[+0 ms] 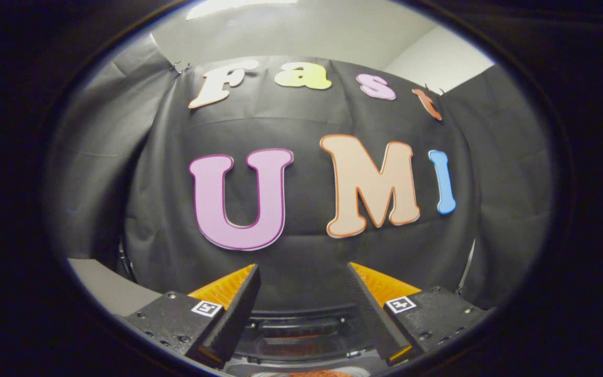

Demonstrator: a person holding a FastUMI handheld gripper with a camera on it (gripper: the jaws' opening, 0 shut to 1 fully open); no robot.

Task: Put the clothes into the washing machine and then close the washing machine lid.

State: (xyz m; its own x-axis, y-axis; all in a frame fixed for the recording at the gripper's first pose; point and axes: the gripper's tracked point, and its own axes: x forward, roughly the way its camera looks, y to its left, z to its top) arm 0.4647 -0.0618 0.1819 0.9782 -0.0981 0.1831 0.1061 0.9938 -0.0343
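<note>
The washing machine [301, 335], as far as we can make it out, is the dark moulded shape low down between and below the fingers of our hand-held gripper [304, 272]; we see a curved dark rim and a recessed panel there, but too little to say whether its lid is up or down. At the very bottom, under that panel, a small strip of orange-red stuff [320, 374] peeks in, and we cannot tell whether it is a piece of clothing.

Our hand-held gripper has its two fingers spread wide apart, with nothing between them and nothing touching either one. Each finger carries a small square black-and-white marker on its block.

Beyond the fingertips hangs the black cloth wall [306, 125] of the booth, creased and pinned at its upper corners. Above it we see a pale wall and ceiling [301, 36]. To the left, behind the left finger, a pale flat surface [108, 288] meets the cloth.
</note>
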